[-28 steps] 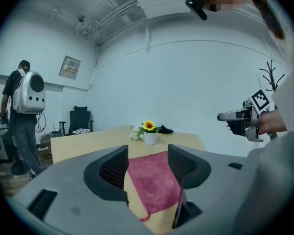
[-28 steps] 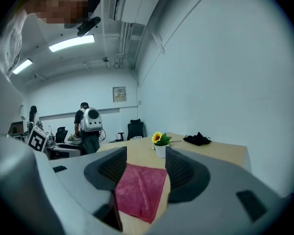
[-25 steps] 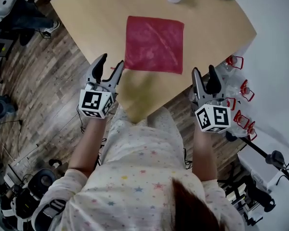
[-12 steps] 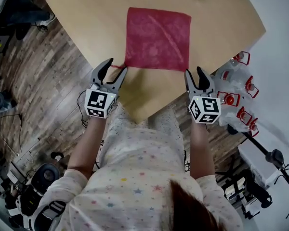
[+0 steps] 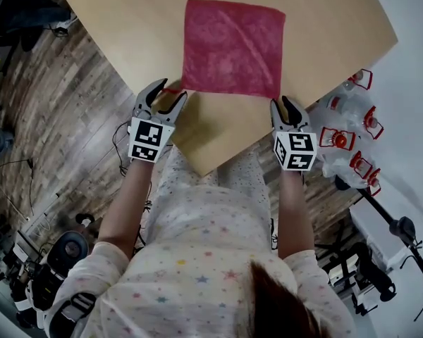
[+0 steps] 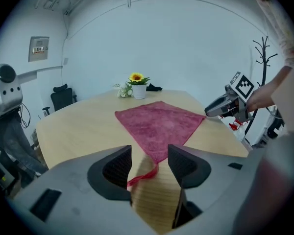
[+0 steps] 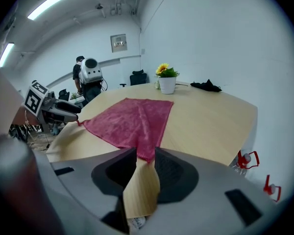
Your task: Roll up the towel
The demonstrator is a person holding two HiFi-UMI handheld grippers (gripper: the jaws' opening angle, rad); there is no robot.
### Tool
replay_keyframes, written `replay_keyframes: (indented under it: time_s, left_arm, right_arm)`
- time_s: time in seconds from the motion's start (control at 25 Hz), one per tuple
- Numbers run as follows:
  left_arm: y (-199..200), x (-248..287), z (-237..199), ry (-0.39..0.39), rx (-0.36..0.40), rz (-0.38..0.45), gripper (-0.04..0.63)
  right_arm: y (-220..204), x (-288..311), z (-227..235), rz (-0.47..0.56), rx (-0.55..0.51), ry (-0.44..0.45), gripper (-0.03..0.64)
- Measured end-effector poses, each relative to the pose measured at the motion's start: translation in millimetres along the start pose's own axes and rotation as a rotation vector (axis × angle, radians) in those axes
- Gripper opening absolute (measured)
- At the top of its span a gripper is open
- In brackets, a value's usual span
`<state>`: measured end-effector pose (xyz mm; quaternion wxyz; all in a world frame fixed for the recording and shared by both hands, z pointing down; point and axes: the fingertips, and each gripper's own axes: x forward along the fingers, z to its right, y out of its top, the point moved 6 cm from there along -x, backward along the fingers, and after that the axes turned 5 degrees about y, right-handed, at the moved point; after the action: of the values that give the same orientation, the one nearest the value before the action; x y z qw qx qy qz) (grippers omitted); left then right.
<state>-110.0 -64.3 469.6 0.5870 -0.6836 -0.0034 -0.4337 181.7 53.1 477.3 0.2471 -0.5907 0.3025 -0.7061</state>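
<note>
Now the squarish towel (image 5: 233,46) lies flat, one edge toward the person. Left gripper (image 5: 168,91) and right gripper (image 5: 281,104), fingers parted, flank its near corners.

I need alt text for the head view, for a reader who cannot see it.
A red towel lies flat on a wooden table. The person's left gripper and right gripper, both open, point at its two near corners.

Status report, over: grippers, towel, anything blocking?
Left hand-held gripper open at near-left corner of red square cloth towel; right hand-held gripper open at near-right corner. Towel flat, unrolled. Nothing on it.
</note>
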Motion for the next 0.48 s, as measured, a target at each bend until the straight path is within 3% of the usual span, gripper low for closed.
replay_keyframes:
  time_s: [0.28, 0.48]
  left_arm:
    - [-6, 7, 9, -0.023, 0.032, -0.052, 0.196]
    - [-9, 9, 12, -0.02, 0.03, -0.082, 0.186]
  right_arm:
    - [-9, 11, 1, -0.047, -0.015, 0.011, 0.11]
    - [-10, 11, 0, -0.065, -0.041, 0.008, 0.066]
